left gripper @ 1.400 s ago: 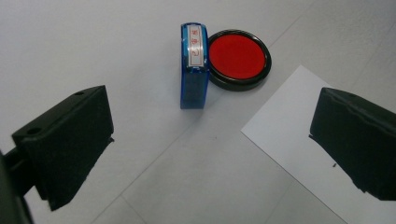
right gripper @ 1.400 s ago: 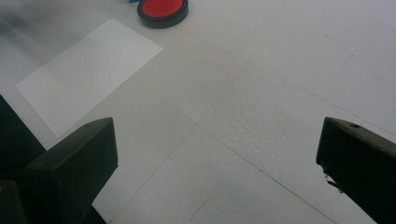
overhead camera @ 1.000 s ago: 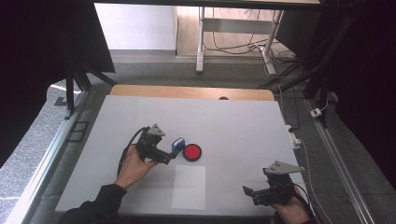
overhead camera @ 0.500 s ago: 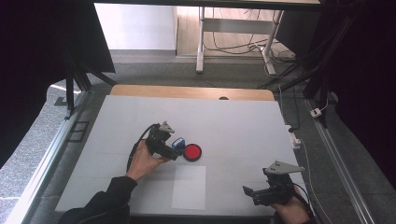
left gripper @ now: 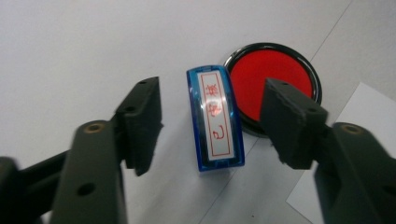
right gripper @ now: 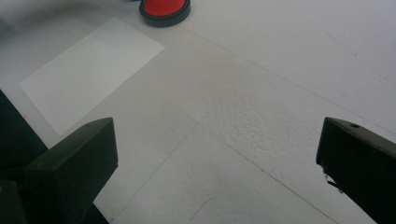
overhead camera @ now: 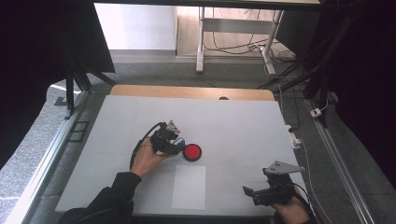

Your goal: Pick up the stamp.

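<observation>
Now left gripper (left gripper: 212, 119) low over table, jaws closing astride blue stamp (left gripper: 215, 117), seemingly untouched; right gripper (overhead camera: 261, 192) agape.

The white table (overhead camera: 243, 121) carries a blue stamp (left gripper: 215, 116), touching a red ink pad (overhead camera: 192, 152), and near them a white paper sheet (overhead camera: 188, 186).

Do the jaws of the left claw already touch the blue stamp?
No, the blue stamp lies between the jaws of the left claw with a gap on each side.
</observation>
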